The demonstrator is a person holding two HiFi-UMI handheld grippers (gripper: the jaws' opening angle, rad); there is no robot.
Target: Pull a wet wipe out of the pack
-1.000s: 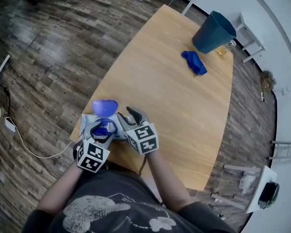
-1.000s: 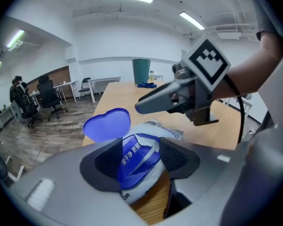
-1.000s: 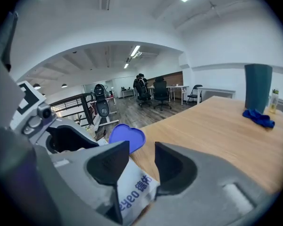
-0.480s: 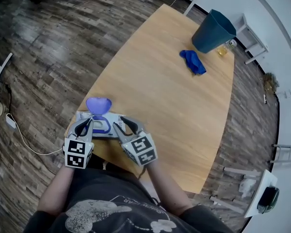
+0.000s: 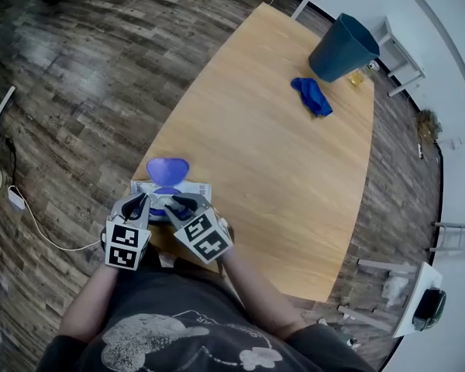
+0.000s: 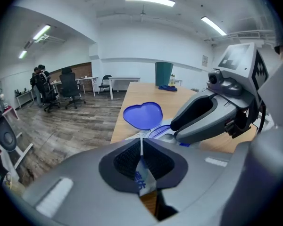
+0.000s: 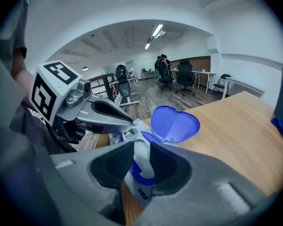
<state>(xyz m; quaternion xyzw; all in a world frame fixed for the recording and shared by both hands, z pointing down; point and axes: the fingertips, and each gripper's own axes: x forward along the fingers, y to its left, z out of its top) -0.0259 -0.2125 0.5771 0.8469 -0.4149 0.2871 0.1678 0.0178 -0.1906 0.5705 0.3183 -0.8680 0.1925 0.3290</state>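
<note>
Near edge of desk (image 5: 294,169): pack (image 5: 198,190) lying flat; heart-shaped blue lid (image 5: 167,169) flipped open, away from the person
Left gripper (image 6: 141,146): jaws pressed together on the pack's thin printed end seam; probably anchoring it against the coming pull
Right gripper (image 7: 141,150): jaws pinched on the white wet wipe (image 7: 139,160) standing out of the blue-ringed opening; not yet drawn clear
Pose: both grippers low, side by side, almost touching; tips pointing forward over the pack; forearms tucked close to the body

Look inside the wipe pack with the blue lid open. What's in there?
A white wipe sticks up through the blue ring, pinched by the right hand-held gripper. The open lid stands behind it. Anything deeper in the pack cannot be seen; the wrapper covers it.
</note>
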